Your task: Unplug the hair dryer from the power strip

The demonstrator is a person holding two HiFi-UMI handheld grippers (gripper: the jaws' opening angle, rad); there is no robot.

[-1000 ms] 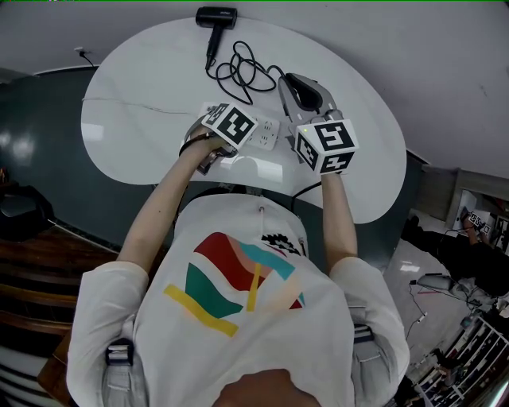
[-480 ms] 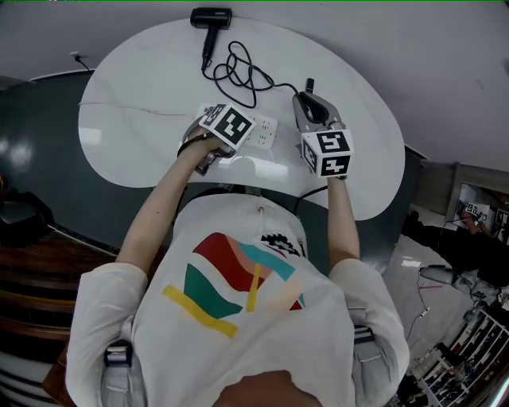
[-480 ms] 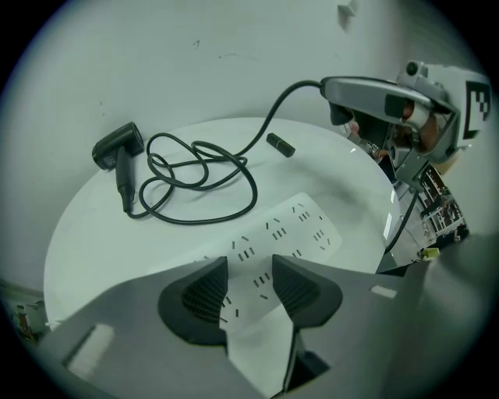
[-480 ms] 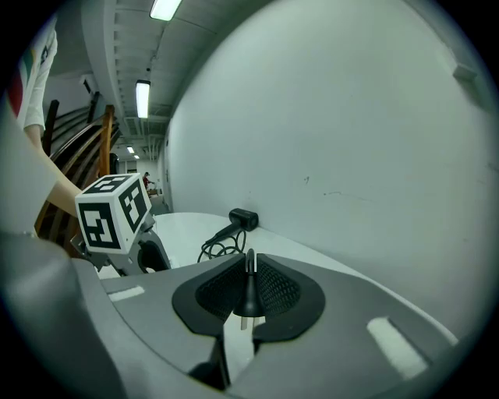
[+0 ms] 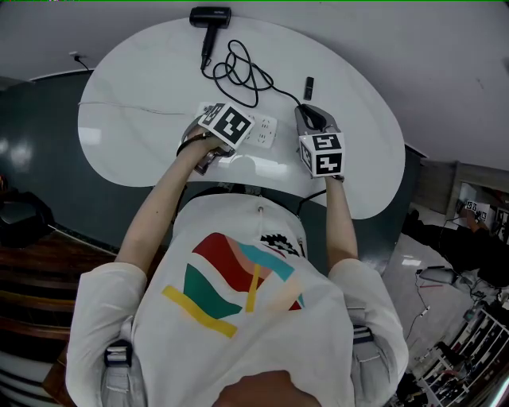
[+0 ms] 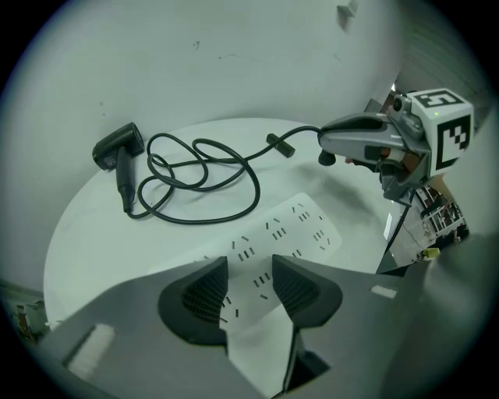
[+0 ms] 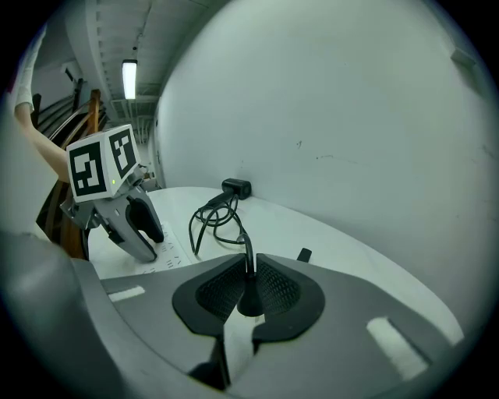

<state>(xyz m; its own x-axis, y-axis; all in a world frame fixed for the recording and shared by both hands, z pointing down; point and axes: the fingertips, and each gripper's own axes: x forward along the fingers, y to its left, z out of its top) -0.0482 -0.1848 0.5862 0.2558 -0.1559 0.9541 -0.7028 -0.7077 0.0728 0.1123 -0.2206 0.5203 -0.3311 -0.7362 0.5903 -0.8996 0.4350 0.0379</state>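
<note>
The black hair dryer (image 5: 211, 16) lies at the far edge of the white round table (image 5: 135, 87), and its cord (image 5: 242, 75) coils toward me. My right gripper (image 7: 249, 274) is shut on the black plug (image 7: 249, 298) at the cord's end and holds it just above the table, to the right of the white power strip (image 6: 288, 226). The strip's sockets that show are bare. My left gripper (image 6: 249, 273) points steeply down, with its jaws closed across the near end of the strip. In the head view the left gripper's marker cube (image 5: 231, 123) hides the left gripper's tips.
A small black object (image 5: 308, 83) lies on the table just beyond the right gripper (image 5: 306, 111). The table edge curves close behind it on the right. A dark floor and furniture surround the table.
The right gripper has sunk toward the table and tipped further down, still holding the plug. The small black object behind it has come into view. The left gripper has stayed put.
</note>
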